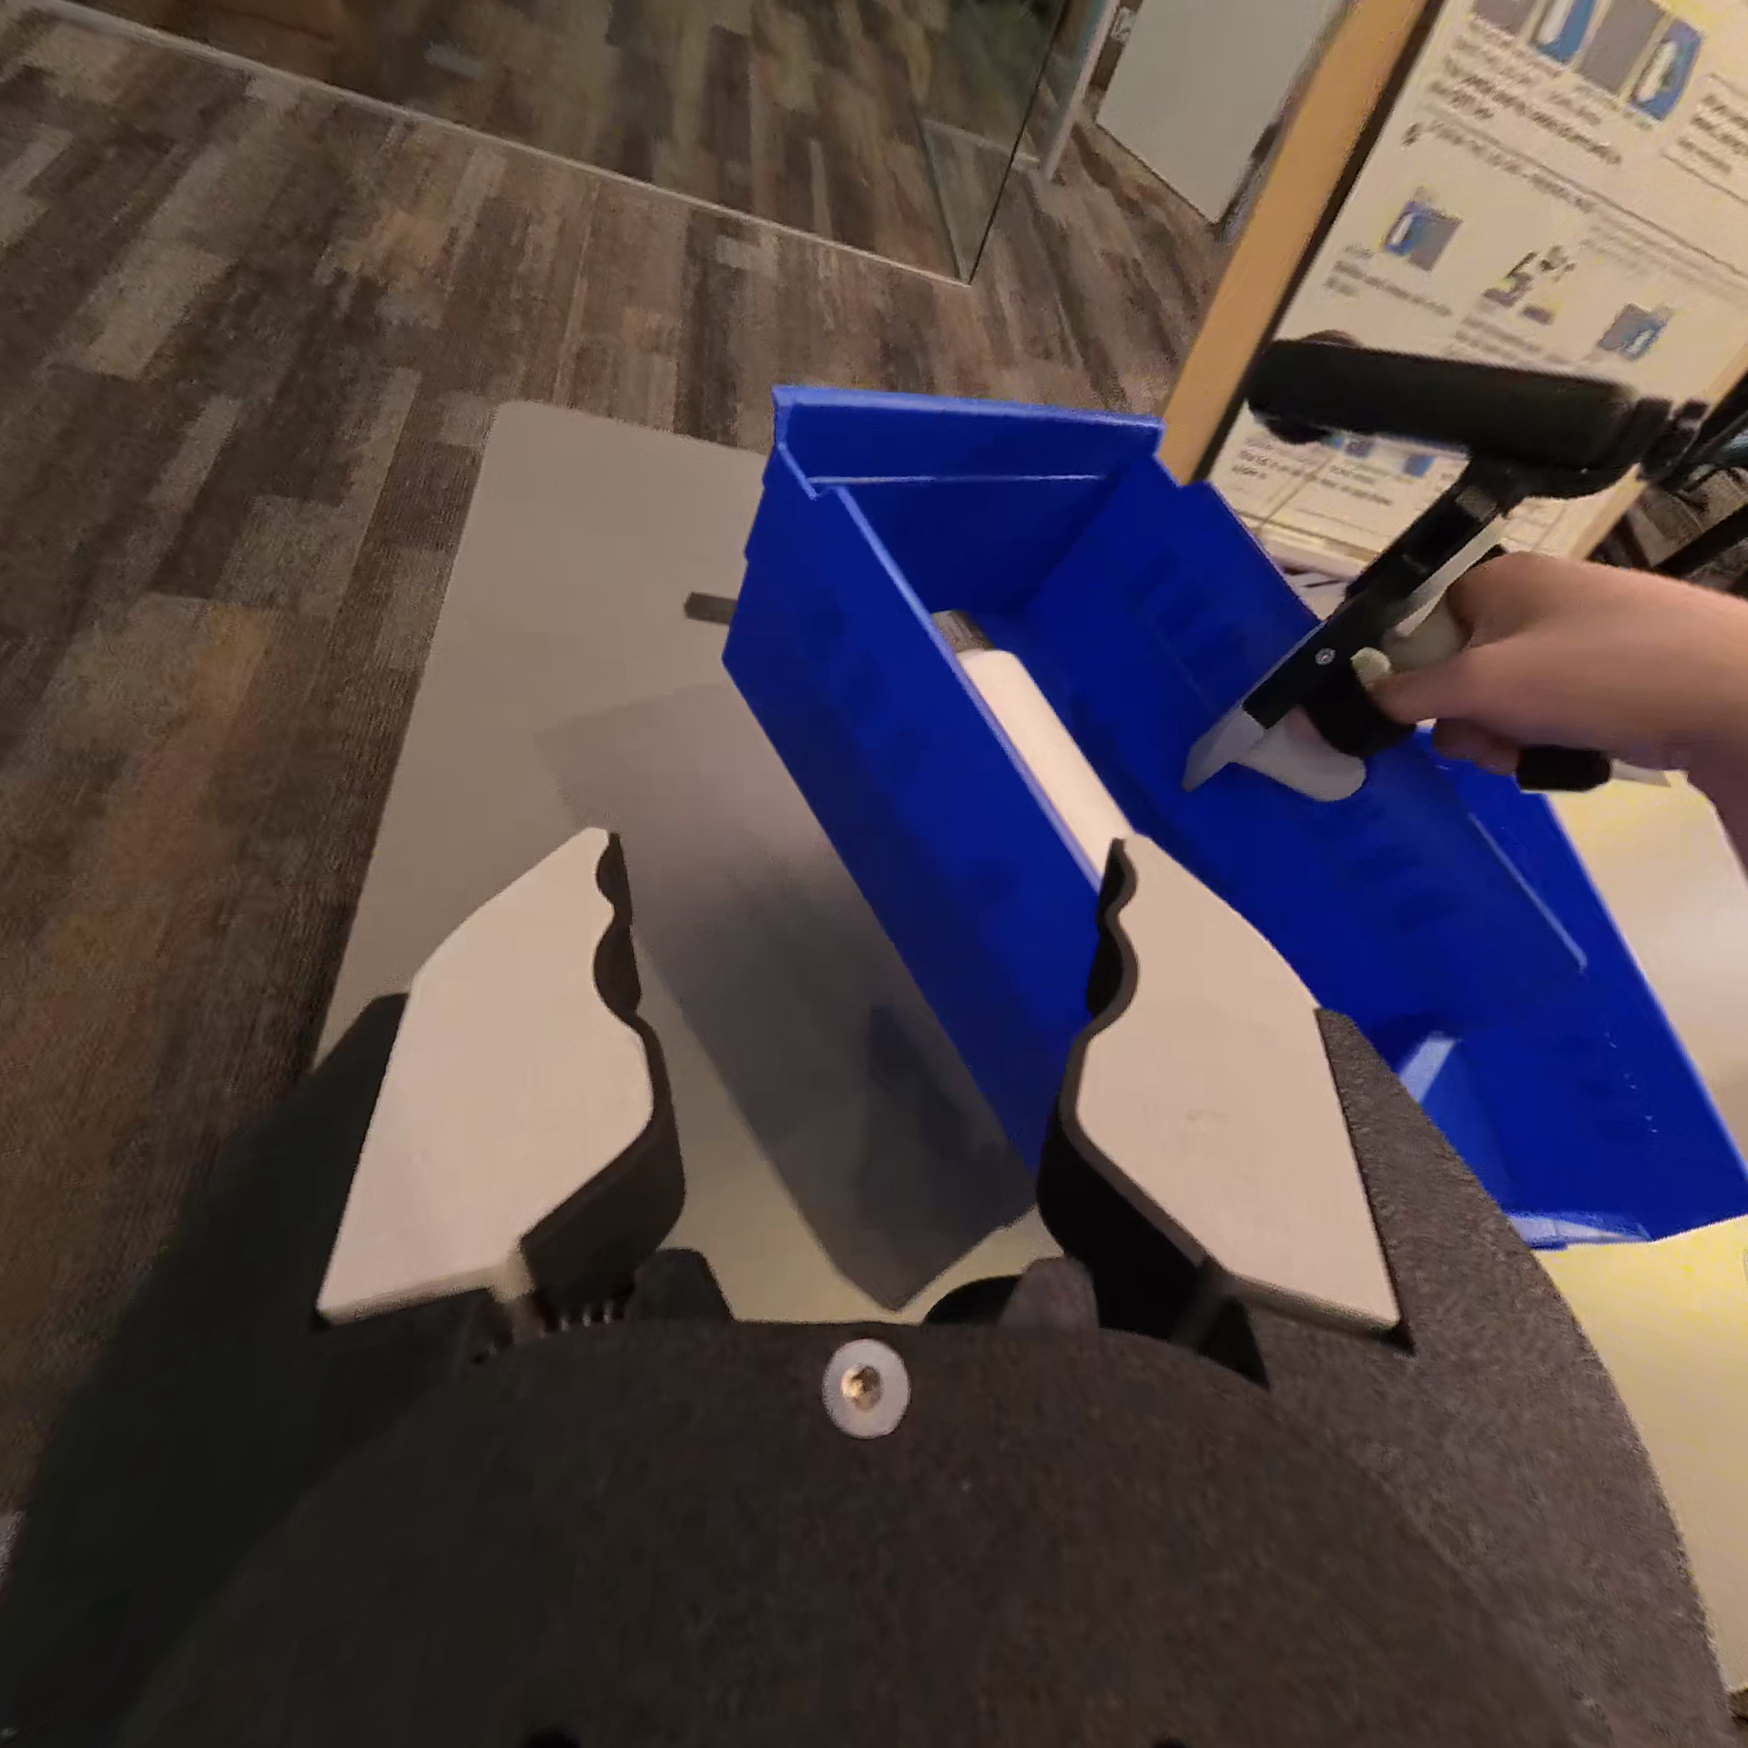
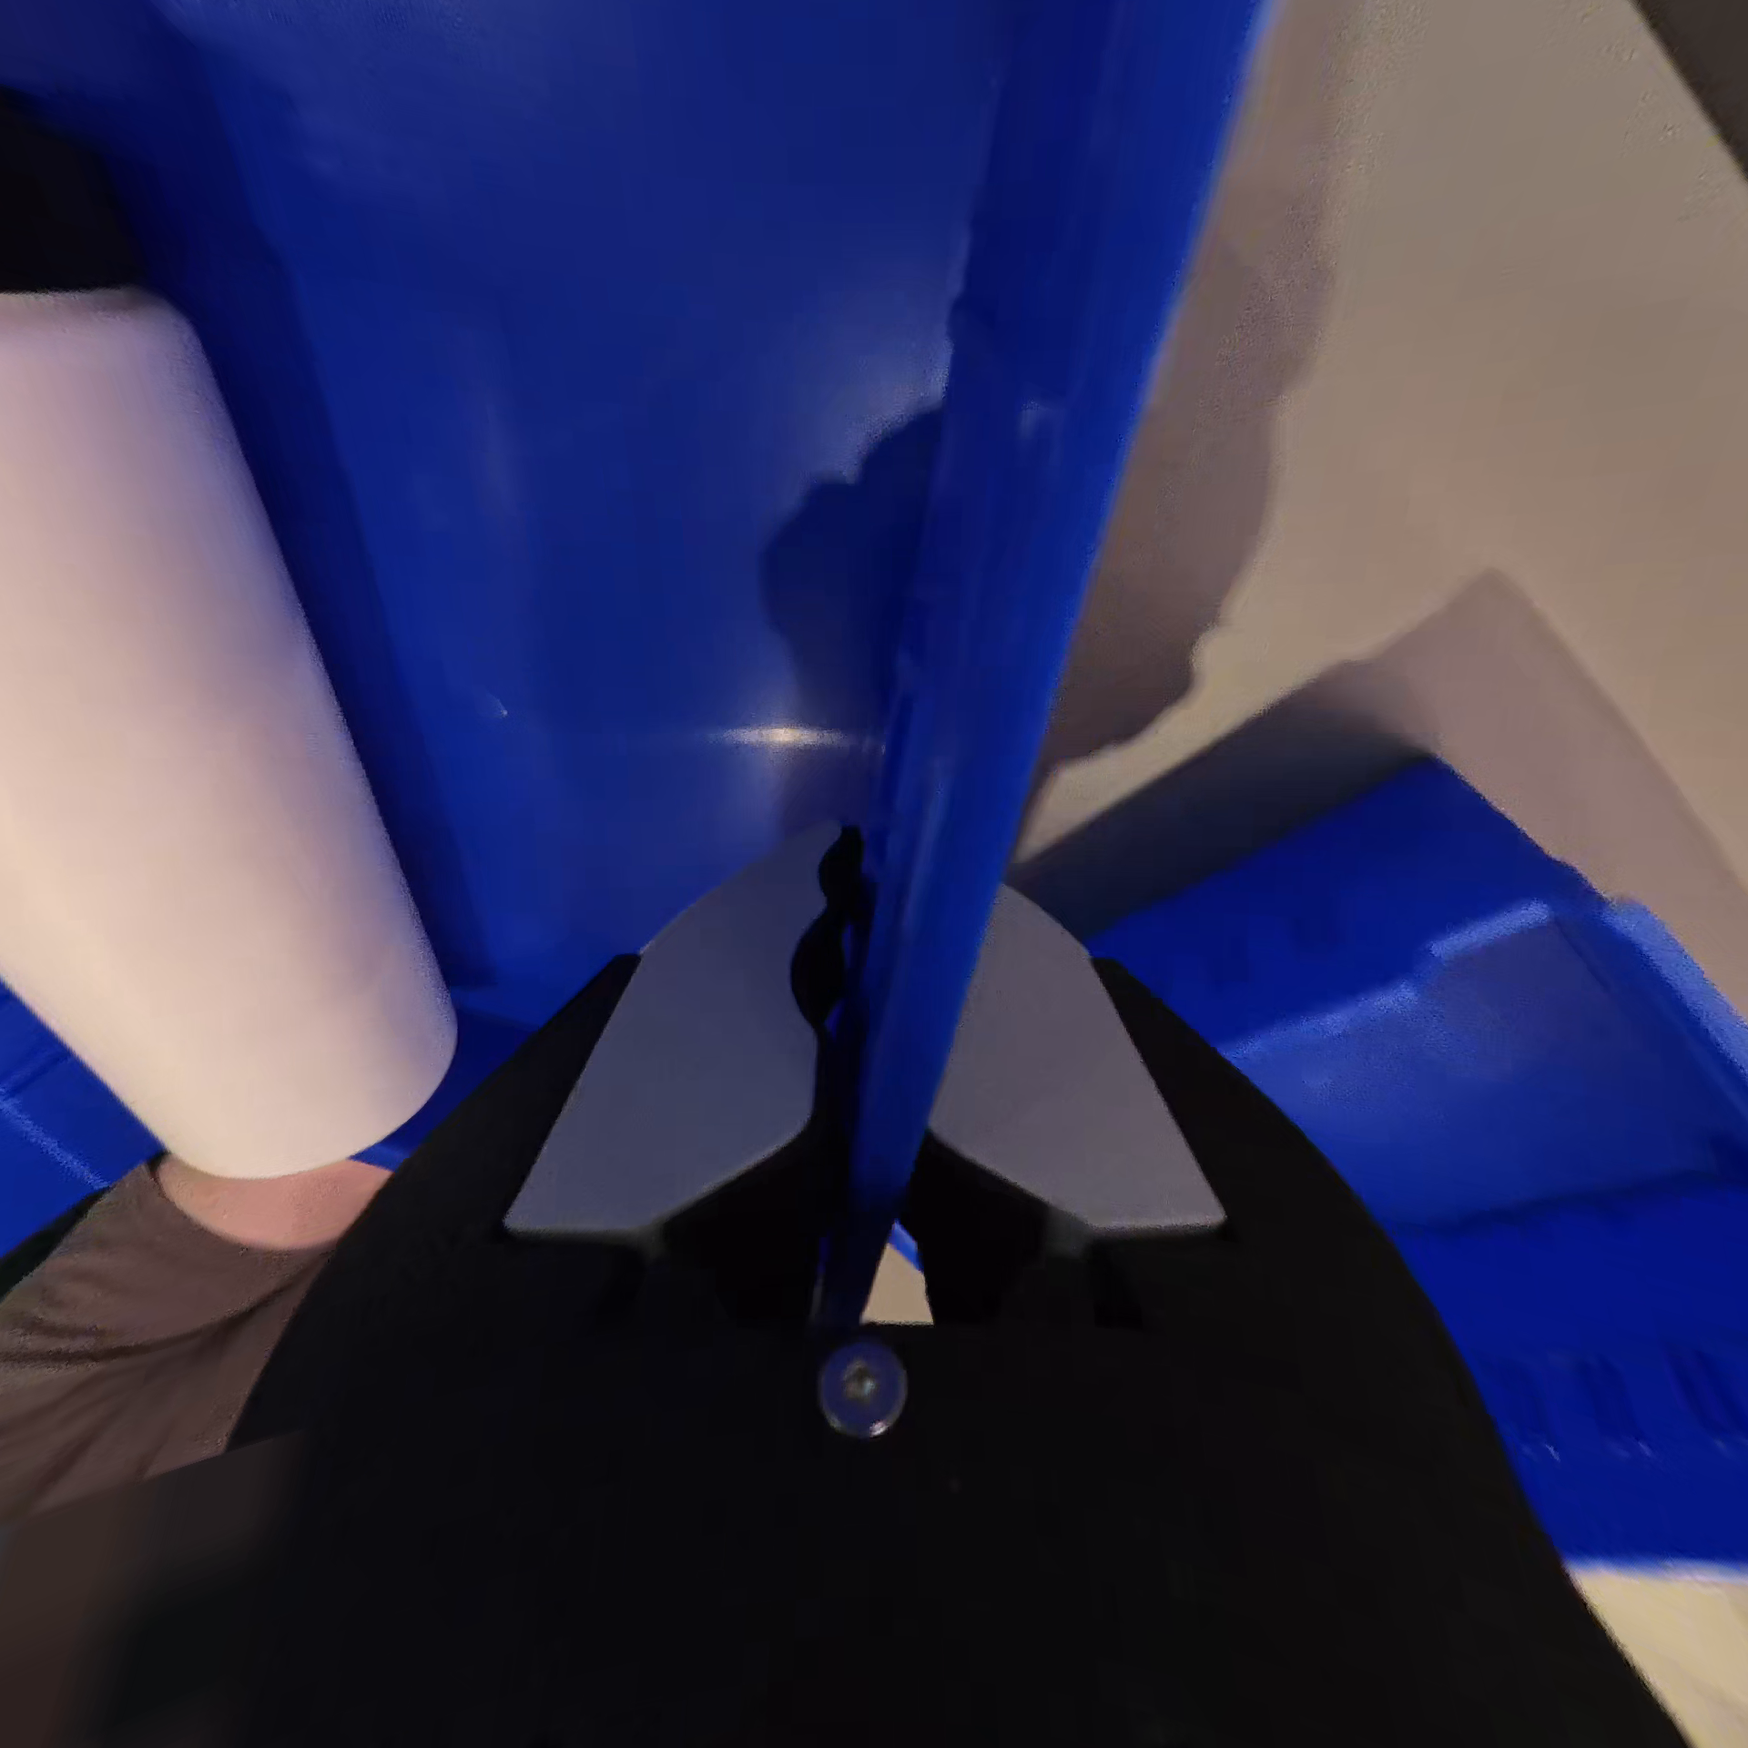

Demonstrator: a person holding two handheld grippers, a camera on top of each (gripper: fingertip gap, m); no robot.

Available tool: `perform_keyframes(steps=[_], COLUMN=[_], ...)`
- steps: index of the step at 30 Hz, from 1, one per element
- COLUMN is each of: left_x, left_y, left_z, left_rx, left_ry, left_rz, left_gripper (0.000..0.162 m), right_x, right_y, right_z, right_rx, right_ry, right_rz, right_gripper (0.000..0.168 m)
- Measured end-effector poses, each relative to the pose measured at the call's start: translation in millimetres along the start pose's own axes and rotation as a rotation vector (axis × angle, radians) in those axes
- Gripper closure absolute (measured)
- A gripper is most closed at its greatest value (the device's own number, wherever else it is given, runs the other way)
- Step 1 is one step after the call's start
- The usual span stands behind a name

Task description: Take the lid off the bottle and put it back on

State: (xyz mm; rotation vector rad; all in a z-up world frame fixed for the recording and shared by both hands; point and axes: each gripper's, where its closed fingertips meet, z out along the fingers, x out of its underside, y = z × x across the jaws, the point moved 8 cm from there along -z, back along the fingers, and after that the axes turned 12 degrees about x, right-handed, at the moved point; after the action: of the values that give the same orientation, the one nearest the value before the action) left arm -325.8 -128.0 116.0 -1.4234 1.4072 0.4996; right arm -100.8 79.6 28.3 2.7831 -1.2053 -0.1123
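Right wrist view: right gripper (image 2: pixel 875 946) clamps the unlabelled blue bin's (image 2: pixel 946 662) wall.

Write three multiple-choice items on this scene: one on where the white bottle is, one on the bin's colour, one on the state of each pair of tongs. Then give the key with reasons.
1. Where does the white bottle lie?
A. On the carpet
B. Inside the bin
C. Between the left tongs

2. What colour is the bin?
A. Blue
B. Red
C. Green

3. How do the two pairs of tongs stand?
A. Both open and empty
B. Left shut on the bottle, right open
C. Left open and empty, right shut on the bin's wall

Key:
1 B: the bottle lies on its side between the bin's walls, seen in both wrist views.
2 A: walls and floor are blue throughout.
3 C: the left tongs gape over the grey table with nothing between them, while the right tongs pinch the thin blue wall.
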Motion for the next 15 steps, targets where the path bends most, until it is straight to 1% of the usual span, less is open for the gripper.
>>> perform_keyframes(steps=[3,8,12,15], left_x=[6,9,19,27], left_y=[17,33,46,58], left_z=[2,15,31,44], left_rx=[-0.014,0.006,-0.016,-0.035], left_ry=[0.035,0.055,0.14,0.203], left_rz=[-0.05,-0.097,-0.132,-0.173], left_gripper=[0.067,0.066,0.065,0.066], right_x=[-7,1,10,12], right_y=[14,14,13,20], right_z=[29,75,94,94], right_rx=[0.003,0.008,0.036,0.033], right_ry=[-0.014,0.058,0.078,0.07], right_rz=[0.029,0.096,0.154,0.195], right_gripper=[0.162,0.162,0.162,0.158])
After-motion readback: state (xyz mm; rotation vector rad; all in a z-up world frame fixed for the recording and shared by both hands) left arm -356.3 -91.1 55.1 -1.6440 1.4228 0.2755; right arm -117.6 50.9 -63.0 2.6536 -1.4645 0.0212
